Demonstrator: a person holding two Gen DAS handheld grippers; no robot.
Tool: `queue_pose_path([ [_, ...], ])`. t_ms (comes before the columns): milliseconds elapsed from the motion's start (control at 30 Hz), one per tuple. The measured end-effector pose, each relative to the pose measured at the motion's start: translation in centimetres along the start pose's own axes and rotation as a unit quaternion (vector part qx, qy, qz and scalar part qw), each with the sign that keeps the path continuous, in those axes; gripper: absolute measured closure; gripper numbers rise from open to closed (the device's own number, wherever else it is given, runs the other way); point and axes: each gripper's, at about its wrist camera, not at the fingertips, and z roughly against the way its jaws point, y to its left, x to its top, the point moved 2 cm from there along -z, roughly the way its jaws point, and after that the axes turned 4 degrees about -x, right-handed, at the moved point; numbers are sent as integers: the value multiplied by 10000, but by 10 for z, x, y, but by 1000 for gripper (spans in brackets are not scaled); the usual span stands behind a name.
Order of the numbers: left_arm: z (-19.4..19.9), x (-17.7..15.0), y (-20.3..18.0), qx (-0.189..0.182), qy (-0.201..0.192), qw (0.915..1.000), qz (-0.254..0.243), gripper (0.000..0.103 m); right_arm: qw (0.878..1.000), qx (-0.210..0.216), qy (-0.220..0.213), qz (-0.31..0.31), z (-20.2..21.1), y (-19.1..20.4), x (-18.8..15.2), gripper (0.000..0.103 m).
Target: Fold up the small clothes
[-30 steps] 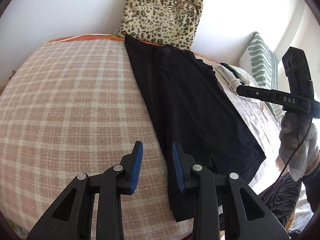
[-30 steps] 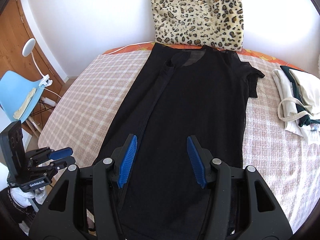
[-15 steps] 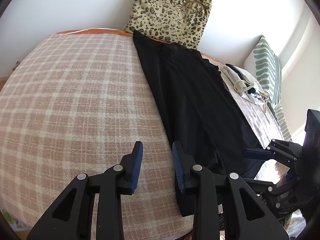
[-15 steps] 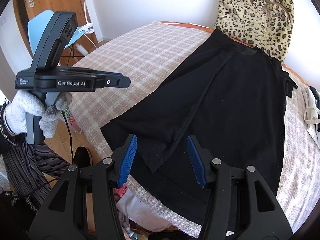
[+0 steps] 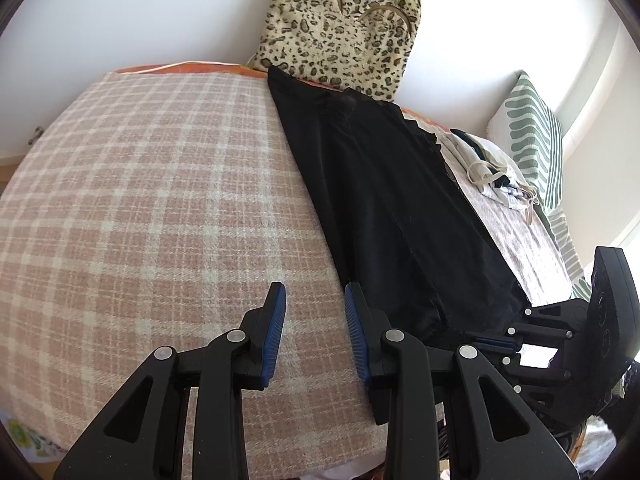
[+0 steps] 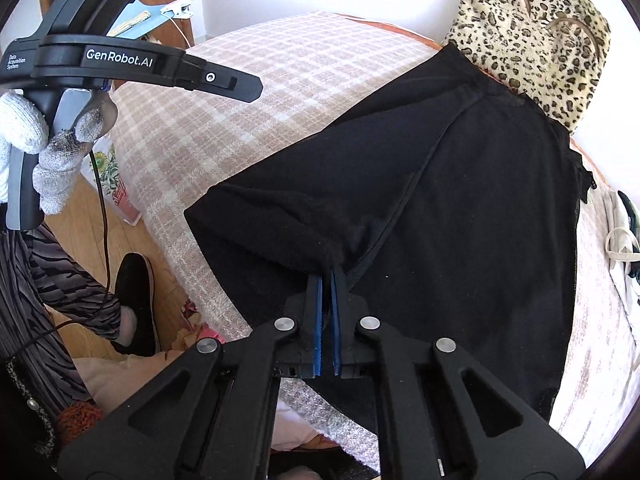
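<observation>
We see left gripper (image 5: 314, 300): matte black frame, ribbed blue pads, silver round pivot screws along linkages. Right gripper (image 6: 327, 276): same black build, blue pads, silver screws. In right wrist view, our left gripper's body reads "GenRobot.AI" in white, small white text beside it, grey handle (image 6: 18, 184), thin dark cable (image 6: 105, 208) trailing down. We wear white knit glove (image 6: 36, 148), fingertips greyed; zebra-striped grey-black trousers (image 6: 76, 280); black shoe (image 6: 136, 300).
</observation>
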Motion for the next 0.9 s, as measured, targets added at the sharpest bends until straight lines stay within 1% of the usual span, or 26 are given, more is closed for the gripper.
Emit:
queue_pose_path([
  [100,1,-6,-3,-92,77,9999,12,74,9995,-210,-135,-173,15,-6,-3,99],
  [133,-1,-8,-5,-146,132,9998,17,74,9994,-207,-157,-247,18,-9,-5,99],
  [300,-13,-26,-22,-385,514,9979,-46,74,9994,-127,15,-311,10,-14,-11,99],
  [400,-14,-35,-32,-525,627,9966,-38,74,9996,-131,49,-265,7,-14,-16,99],
  [500,-13,-42,-40,-639,668,9957,38,68,9994,-6,10,-341,8,-15,-17,99],
  [533,-13,-43,-44,-642,650,9958,19,67,9993,71,-14,-372,9,-15,-16,99],
  [567,-12,-43,-48,-556,604,9966,-82,67,9993,124,-22,-363,9,-14,-15,99],
  [633,-9,-41,-60,-213,459,9971,-577,67,9998,26,-6,-202,8,-7,-14,99],
  [700,-12,-43,-70,353,433,9911,-1210,67,9999,-133,58,28,6,-3,-15,99],
  [733,-16,-46,-72,532,474,9871,-1437,67,9998,-150,91,110,7,-2,-16,99],
  [767,-21,-50,-72,593,601,9839,-1576,67,9997,-119,133,166,8,-1,-18,99],
  [833,-29,-60,-69,595,873,9809,-1633,67,9994,-48,228,244,13,-4,-21,99],
  [900,-26,-67,-69,560,864,9802,-1690,67,9996,93,222,171,21,-11,-24,92],
])
